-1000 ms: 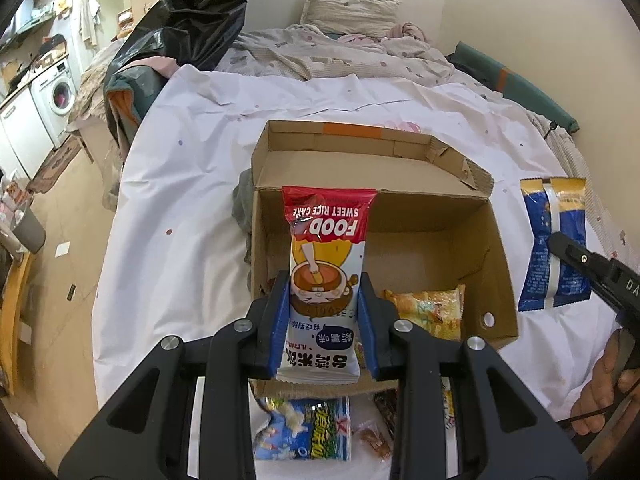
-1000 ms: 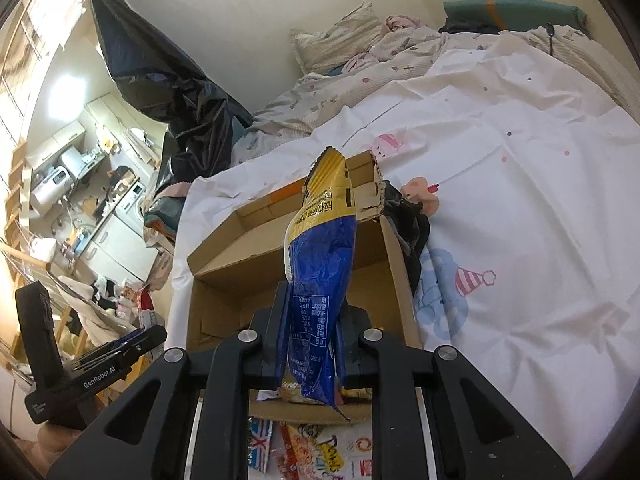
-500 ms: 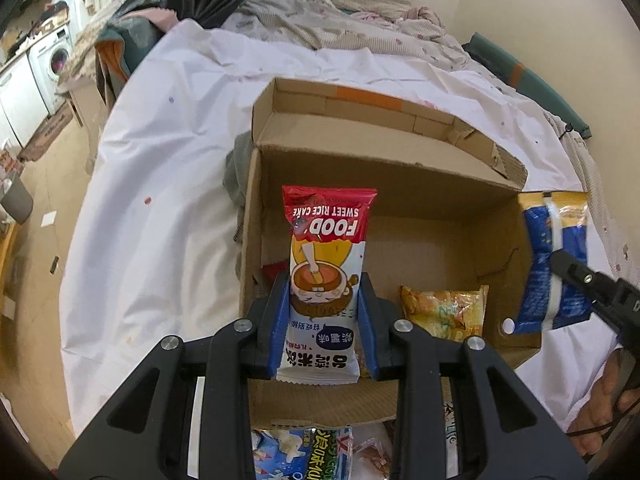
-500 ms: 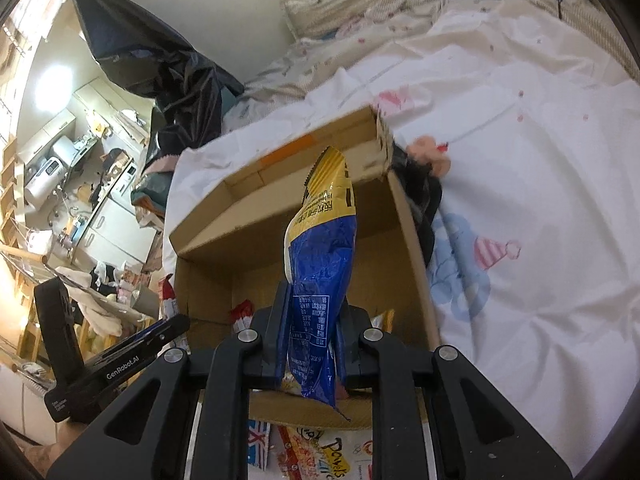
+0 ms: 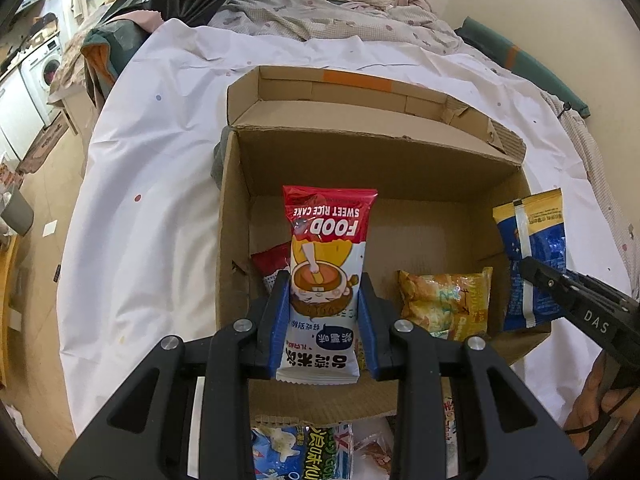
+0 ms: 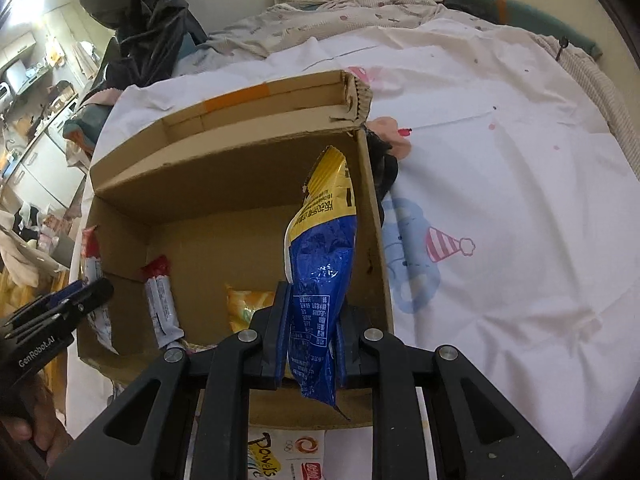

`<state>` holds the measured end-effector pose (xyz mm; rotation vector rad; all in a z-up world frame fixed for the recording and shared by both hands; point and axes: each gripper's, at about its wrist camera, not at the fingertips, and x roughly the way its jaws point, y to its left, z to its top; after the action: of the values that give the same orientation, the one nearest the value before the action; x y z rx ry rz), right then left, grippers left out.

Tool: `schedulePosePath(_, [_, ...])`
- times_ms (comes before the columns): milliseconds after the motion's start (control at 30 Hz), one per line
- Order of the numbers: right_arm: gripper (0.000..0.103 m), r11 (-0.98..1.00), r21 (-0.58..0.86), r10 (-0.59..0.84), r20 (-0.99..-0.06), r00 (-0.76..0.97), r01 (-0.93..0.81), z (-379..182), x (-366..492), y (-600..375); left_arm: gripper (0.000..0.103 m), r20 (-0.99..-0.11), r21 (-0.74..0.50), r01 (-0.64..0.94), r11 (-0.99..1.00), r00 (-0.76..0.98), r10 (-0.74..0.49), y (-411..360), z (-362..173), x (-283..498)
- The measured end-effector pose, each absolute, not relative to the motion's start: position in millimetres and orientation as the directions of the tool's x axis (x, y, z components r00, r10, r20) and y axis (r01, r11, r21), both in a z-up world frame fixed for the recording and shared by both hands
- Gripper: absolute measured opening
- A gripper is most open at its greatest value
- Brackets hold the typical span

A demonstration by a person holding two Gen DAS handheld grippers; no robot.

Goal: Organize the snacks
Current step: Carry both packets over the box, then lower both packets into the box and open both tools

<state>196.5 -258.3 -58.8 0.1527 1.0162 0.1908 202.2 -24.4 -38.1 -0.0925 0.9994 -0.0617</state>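
The left gripper (image 5: 323, 312) is pinching a sweet rice cake packet (image 5: 325, 264) between its blue pads, the packet standing upright ahead of the fingers. The right gripper (image 6: 310, 332) is clamping a blue and yellow snack bag (image 6: 322, 264) edge-on, the bag rising past its fingertips.

Since a second ago both grippers have been moving forward and down over the cardboard box (image 5: 236, 216): the box floor is now showing far more fully beyond each pair of fingers, and the rice cake packet is now hanging over the interior rather than over the near wall.

Just left of the left fingers, a red-topped packet (image 5: 269, 261) is lying on the box floor against the left wall; just right of them, a yellow snack pack (image 5: 444, 300) is lying flat (its label is too crinkled to read). Beyond both, the far half of the floor is showing bare cardboard up to the back wall. The snack bag is hanging just inside the box's right wall. More snack packets (image 5: 304, 454) are lying below the left fingers, outside the near wall. The box is sitting on a white sheet (image 6: 500, 200).
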Motion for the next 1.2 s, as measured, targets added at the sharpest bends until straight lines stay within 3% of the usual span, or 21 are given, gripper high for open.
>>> schedulePosePath(400, [0.023,0.964,0.258,0.256,-0.821,0.51,-0.068,-58,198,-263,0.028,-0.833,-0.101,0.019,0.995,0.545,-0.095,-25,-37,199])
schedulePosePath(467, [0.025,0.959,0.274,0.269,-0.815,0.514,-0.068,-56,197,-263,0.032,-0.832,-0.106,0.028,0.994,0.545,-0.104,-26,-36,199])
schedulePosePath(567, [0.027,0.95,0.302,0.295,-0.802,0.518,-0.074,-54,196,-264,0.052,-0.815,-0.093,0.038,0.995,0.571,-0.098,-28,-32,195])
schedulePosePath(600, [0.03,0.947,0.312,0.304,-0.796,0.524,-0.076,-52,196,-264,0.065,-0.805,-0.086,0.044,0.995,0.586,-0.095,-30,-30,194])
schedulePosePath(633, [0.041,0.945,0.318,0.31,-0.788,0.533,-0.078,-50,195,-264,0.079,-0.798,-0.078,0.047,0.996,0.596,-0.091,-31,-28,192])
schedulePosePath(700, [0.065,0.941,0.328,0.316,-0.77,0.555,-0.082,-46,193,-264,0.089,-0.783,-0.068,0.054,0.996,0.615,-0.087,-33,-24,190])
schedulePosePath(733, [0.069,0.939,0.333,0.32,-0.758,0.569,-0.085,-43,192,-264,0.09,-0.776,-0.07,0.056,0.996,0.624,-0.089,-33,-22,189])
schedulePosePath(1200, [0.069,0.935,0.327,0.341,-0.735,0.586,-0.134,-32,187,-256,0.09,-0.779,-0.09,0.033,0.995,0.621,-0.091,-25,-22,188])
